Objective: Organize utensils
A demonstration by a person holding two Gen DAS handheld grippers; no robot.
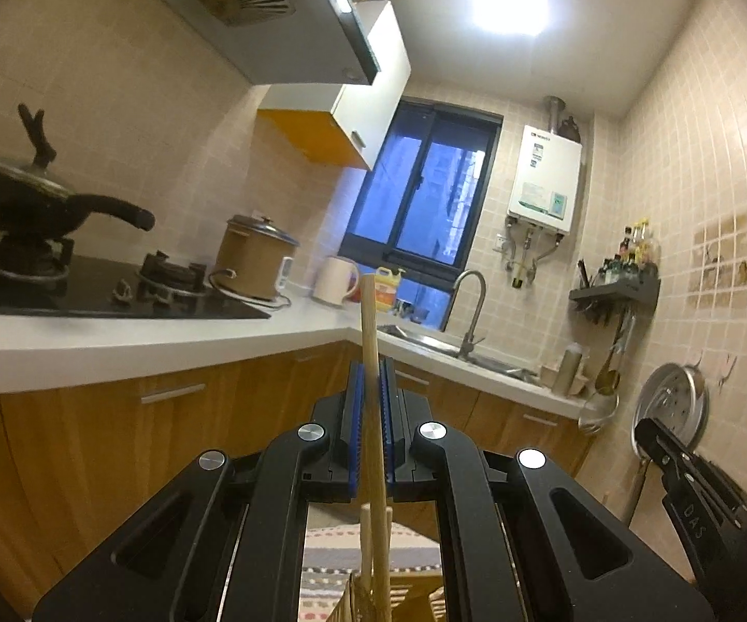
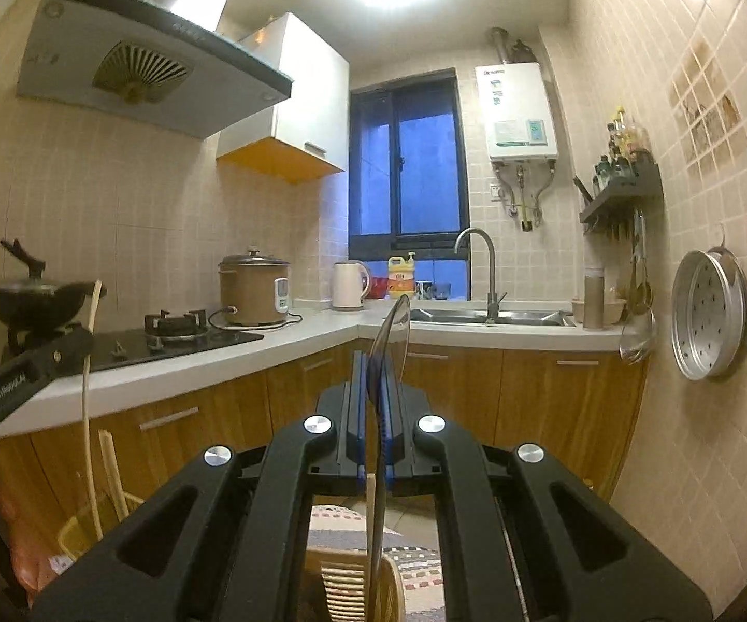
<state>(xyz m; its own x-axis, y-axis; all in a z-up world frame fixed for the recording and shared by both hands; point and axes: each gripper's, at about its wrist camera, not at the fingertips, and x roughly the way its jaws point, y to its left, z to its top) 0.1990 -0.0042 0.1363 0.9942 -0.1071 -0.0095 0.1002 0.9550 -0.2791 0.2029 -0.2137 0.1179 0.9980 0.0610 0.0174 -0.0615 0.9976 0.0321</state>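
Observation:
My left gripper (image 1: 372, 370) is shut on a wooden chopstick (image 1: 371, 326) that stands upright between its blue pads; another wooden stick (image 1: 367, 544) shows below the jaws. My right gripper (image 2: 373, 363) is shut on a dark metal spoon (image 2: 391, 331), held upright with its bowl above the fingertips. A bamboo utensil basket (image 2: 353, 575) lies below the right gripper; its far edge shows in the left wrist view (image 1: 353, 601). The left gripper and its chopstick (image 2: 88, 363) show at the left of the right wrist view. The right gripper body (image 1: 694, 482) shows at the right of the left wrist view.
A white L-shaped counter (image 2: 192, 368) carries a gas hob (image 2: 176, 331), a black pan (image 2: 37, 300), a rice cooker (image 2: 254, 285), a kettle (image 2: 350, 285) and a sink (image 2: 487, 313). A steamer tray (image 2: 710, 313) hangs on the right wall. A patterned mat (image 2: 415, 554) covers the floor.

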